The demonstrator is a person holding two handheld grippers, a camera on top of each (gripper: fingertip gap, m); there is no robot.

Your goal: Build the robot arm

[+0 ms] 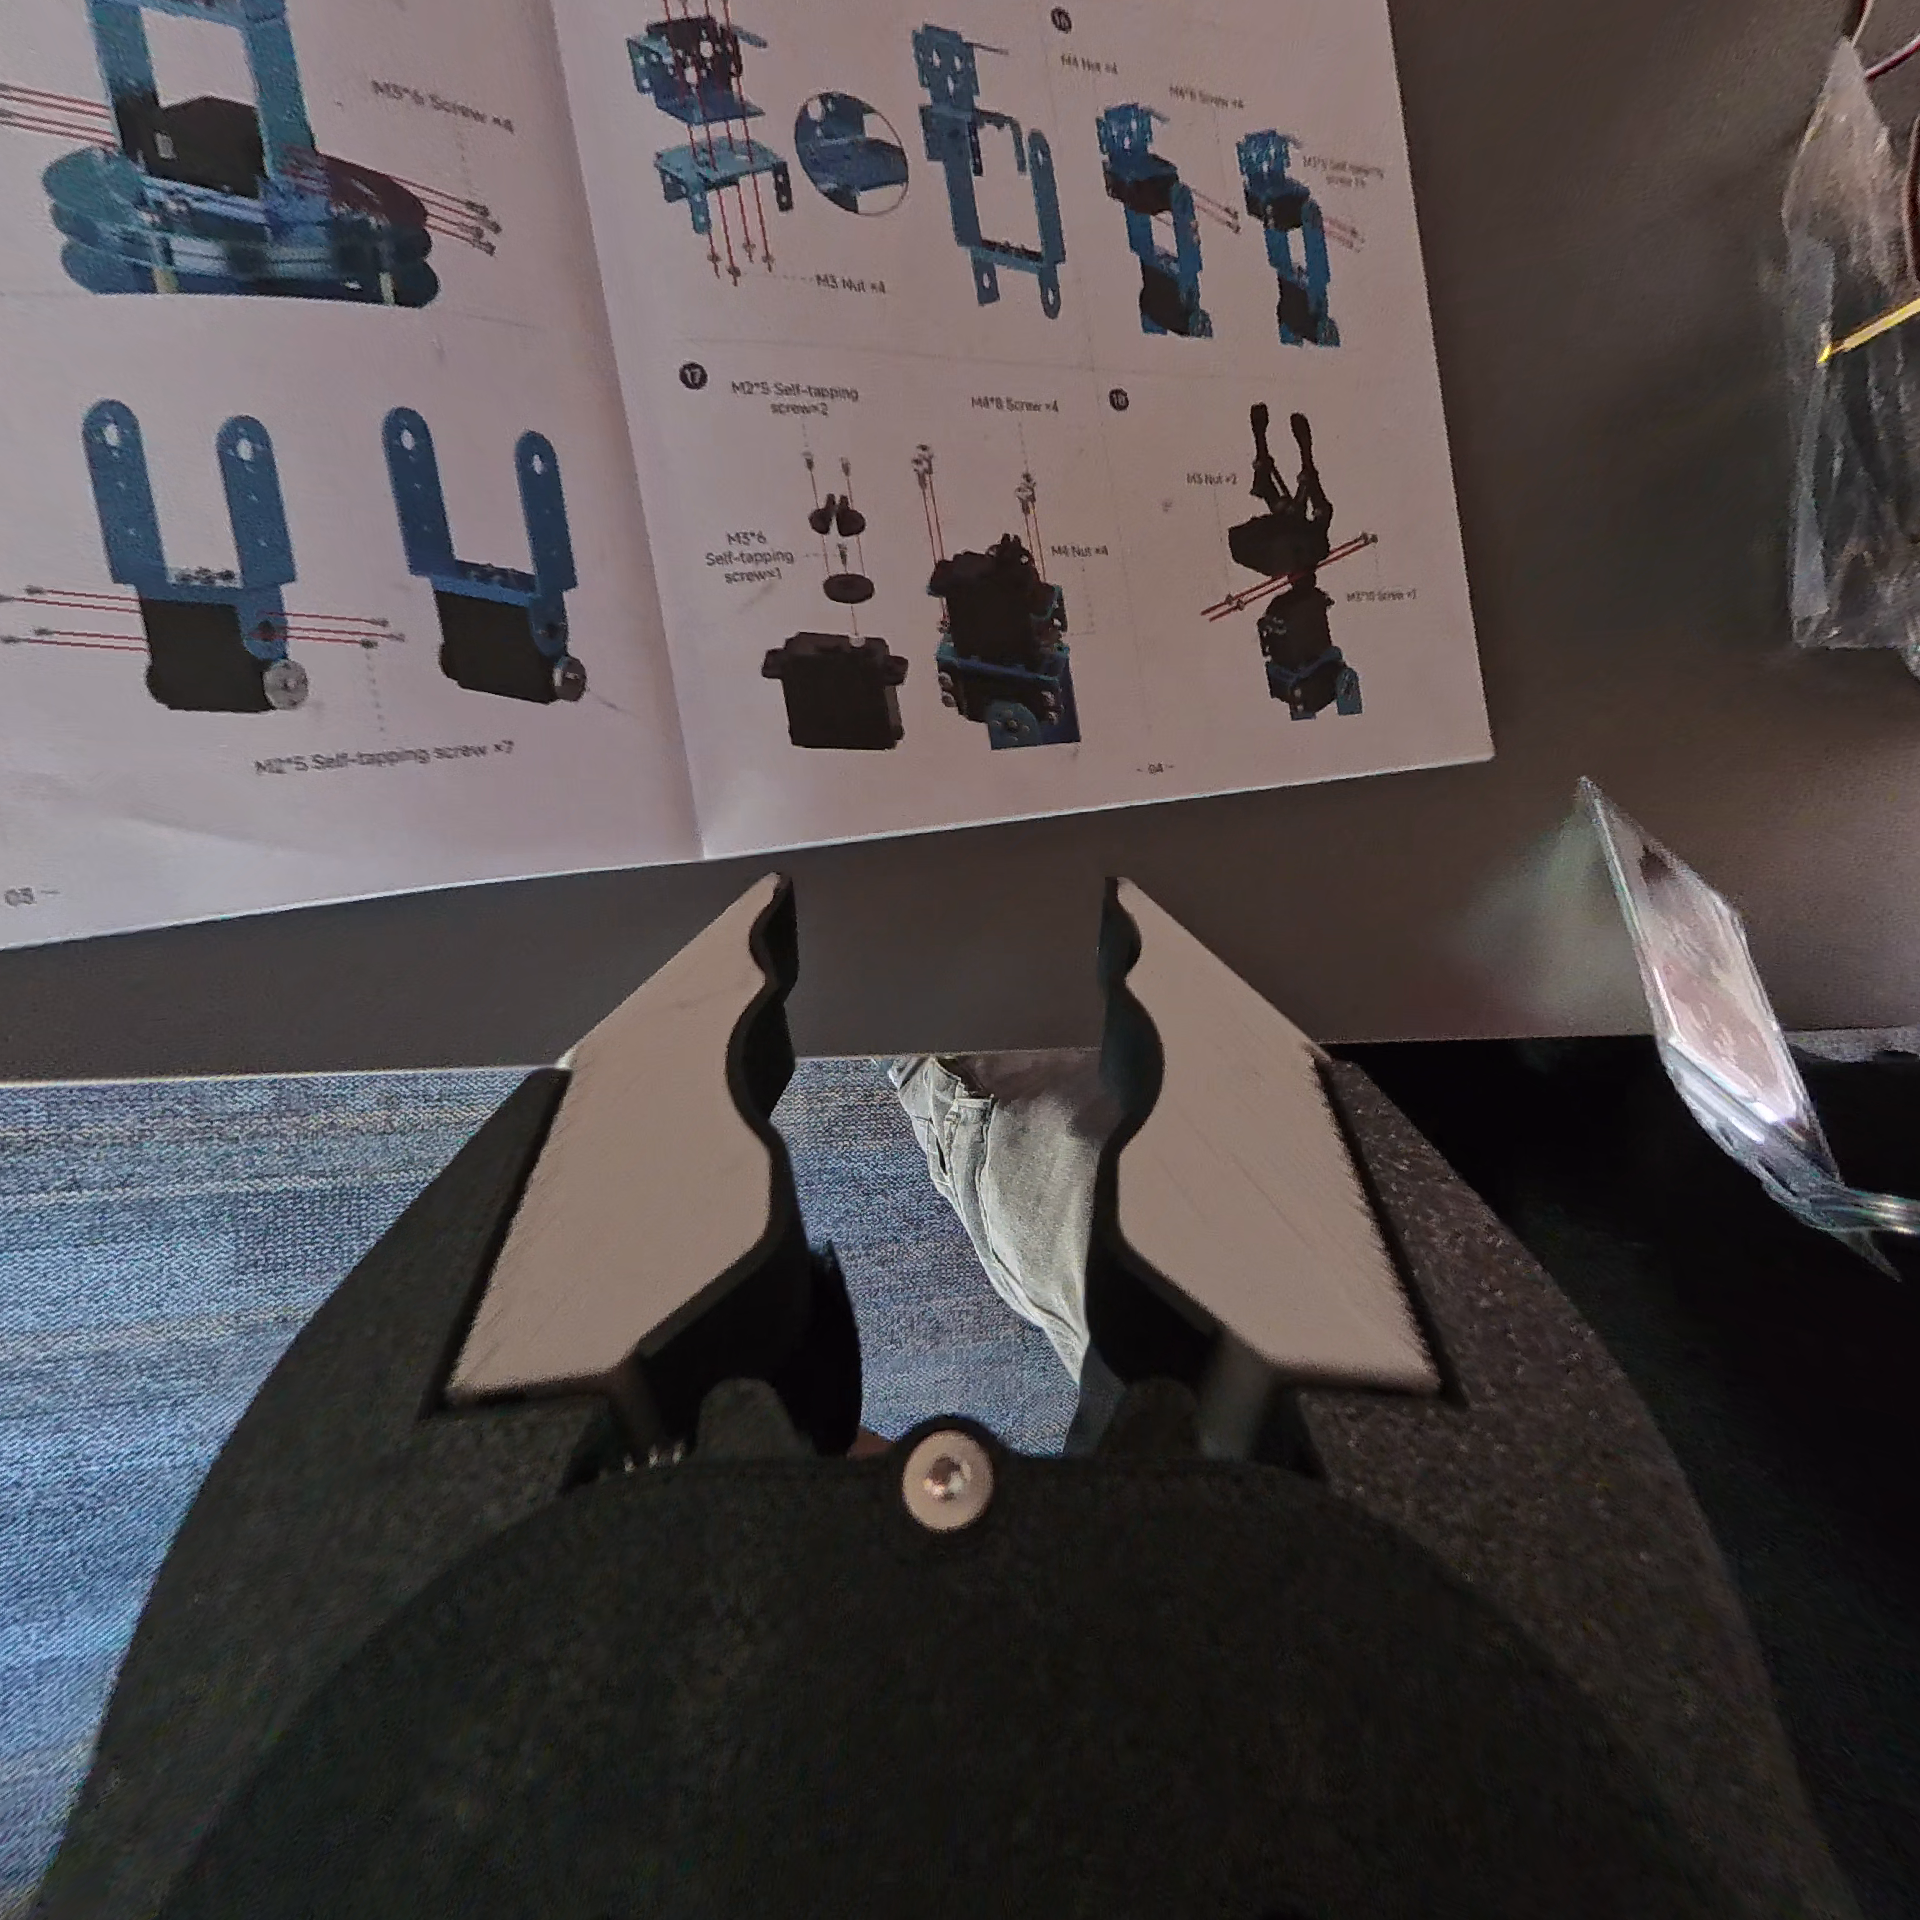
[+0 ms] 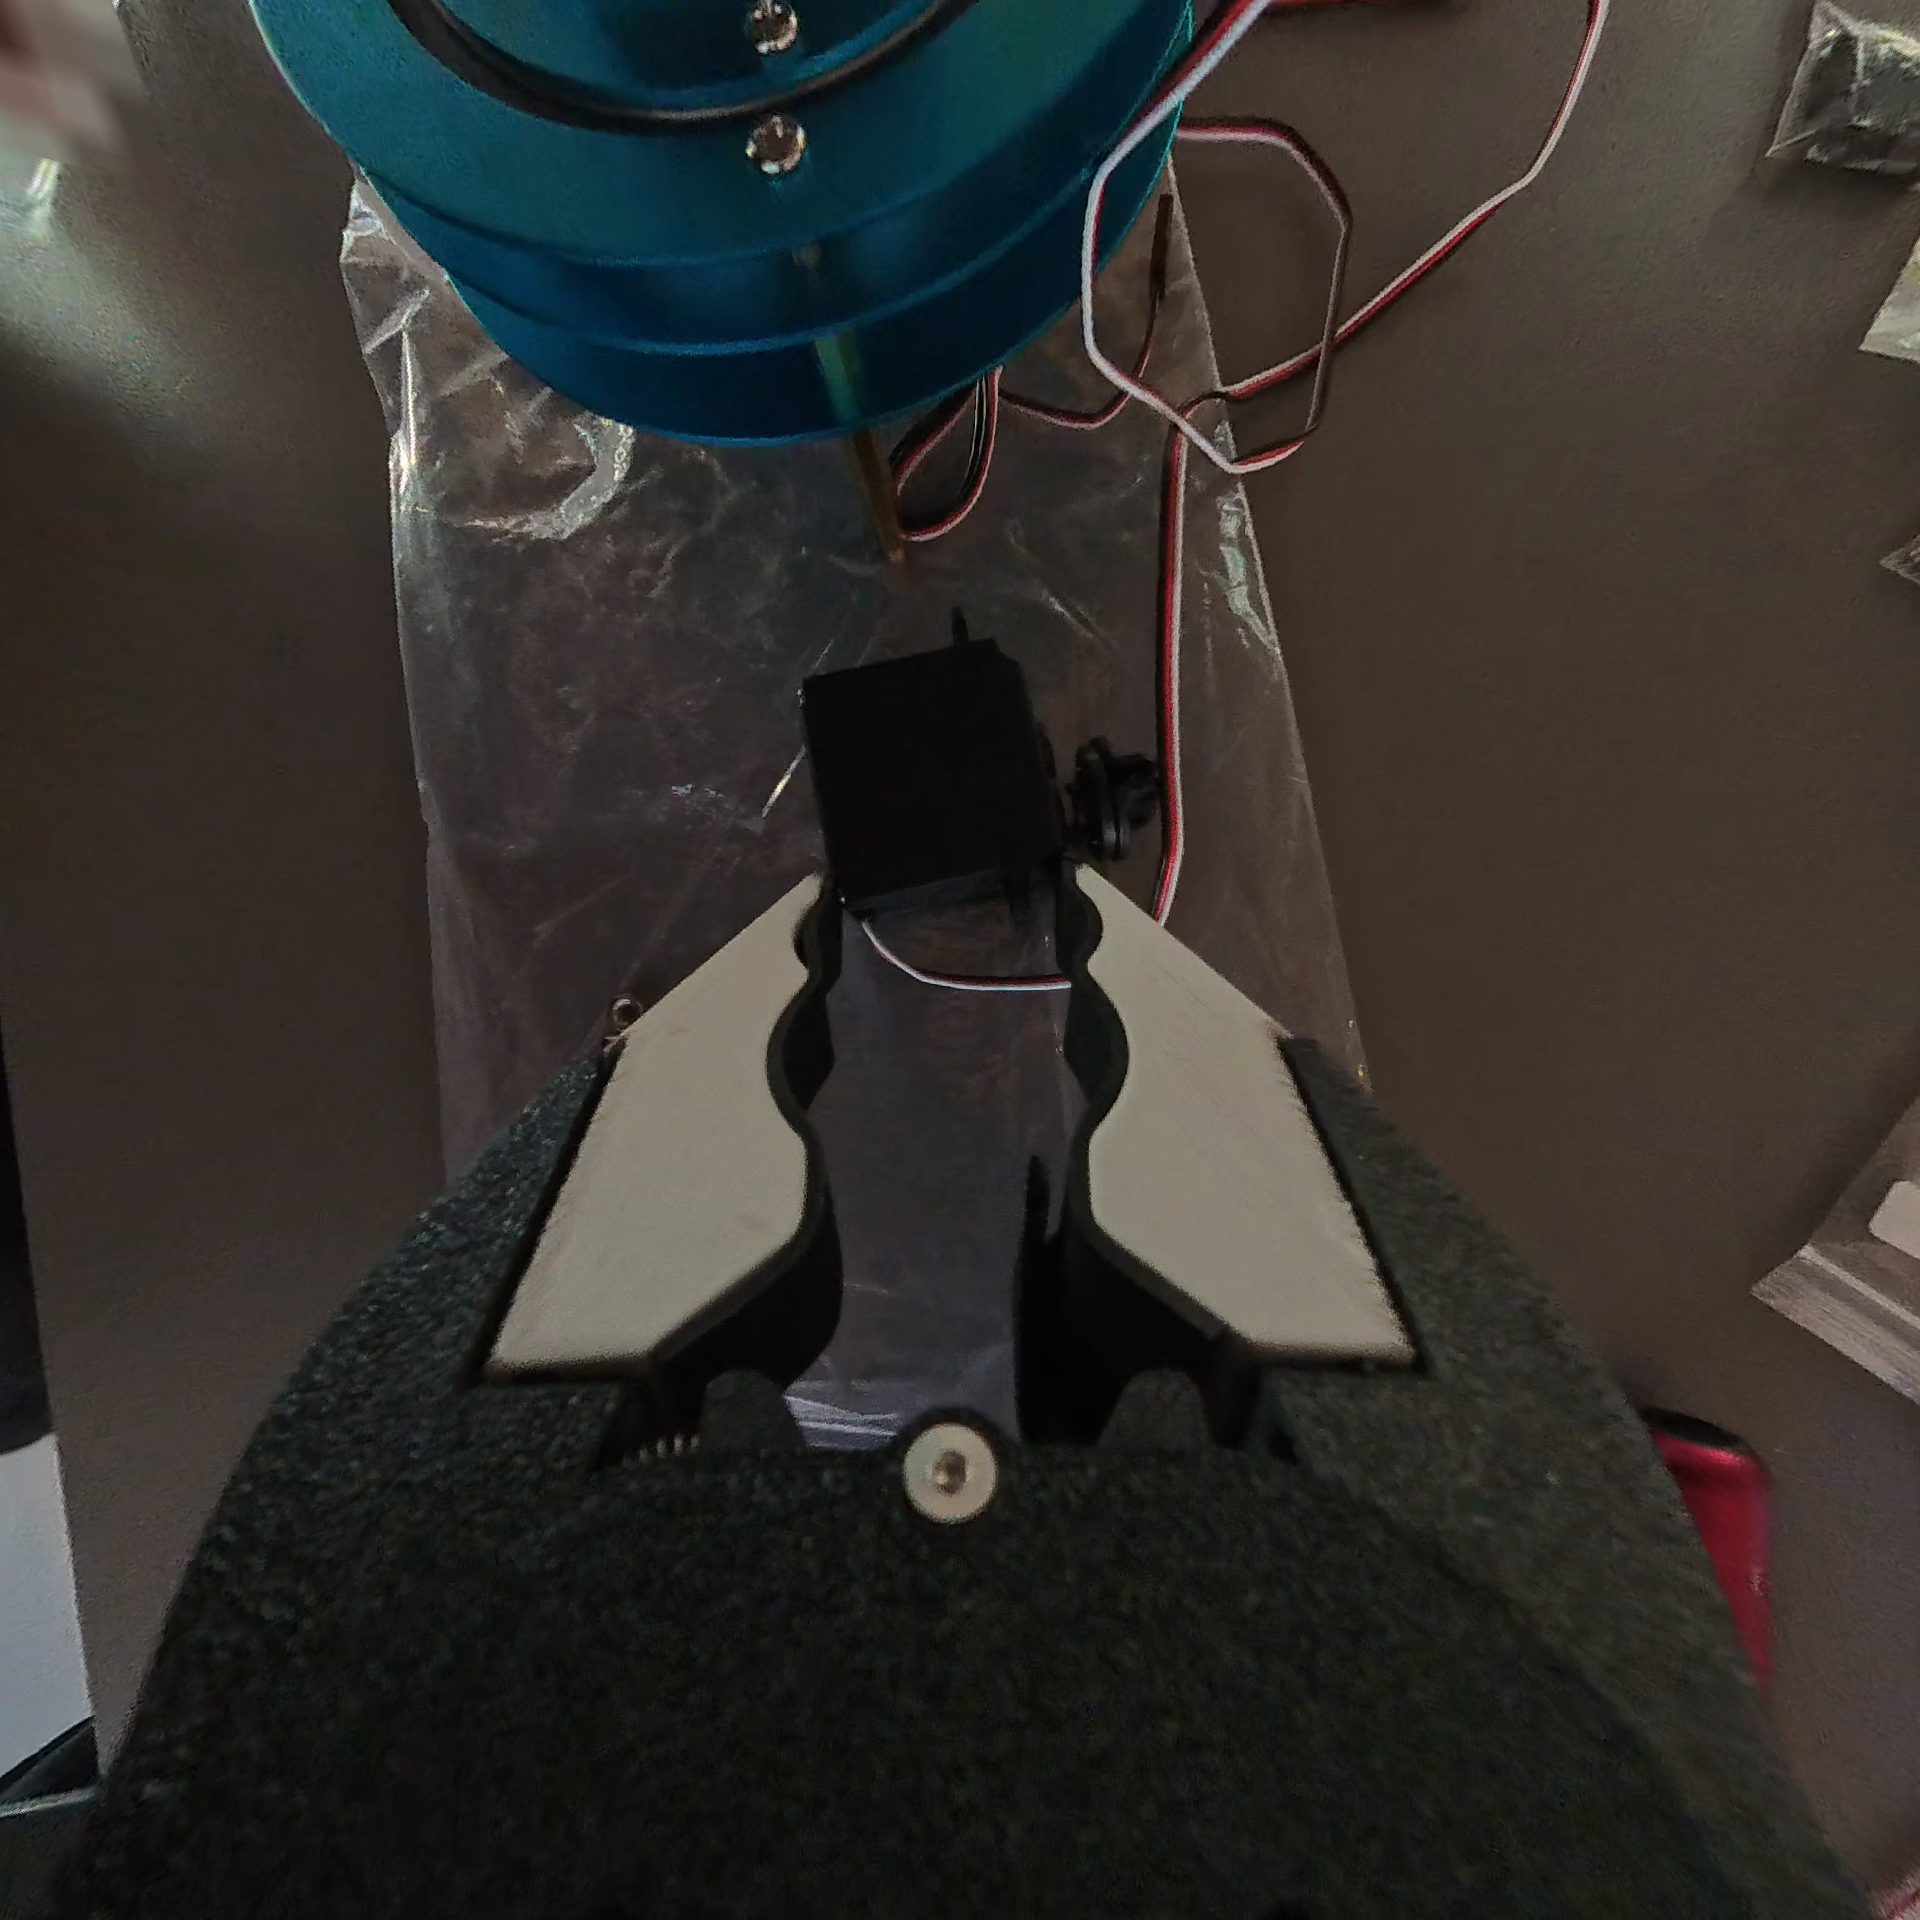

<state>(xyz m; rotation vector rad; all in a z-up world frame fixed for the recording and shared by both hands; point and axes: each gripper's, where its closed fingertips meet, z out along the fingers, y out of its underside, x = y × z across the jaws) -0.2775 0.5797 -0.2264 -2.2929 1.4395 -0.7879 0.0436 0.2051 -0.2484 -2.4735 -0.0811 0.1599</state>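
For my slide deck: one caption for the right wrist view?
Right claw gripping a black servo over a clear plastic bag, near a stacked blue disc base.

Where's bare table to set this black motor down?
Bare table lies right of the plastic sheet, below the wires, and also left of the sheet. It's crowded ahead around the blue base. The right gripper holds the black motor.

The left wrist view looks along its fingers over the grey table's near edge [image 1: 416,1008], close above an open white instruction booklet [image 1: 727,436]. The right wrist view faces steeply down, close above a small black box-shaped servo [image 2: 920,779]. Both views take in the same grey tabletop.
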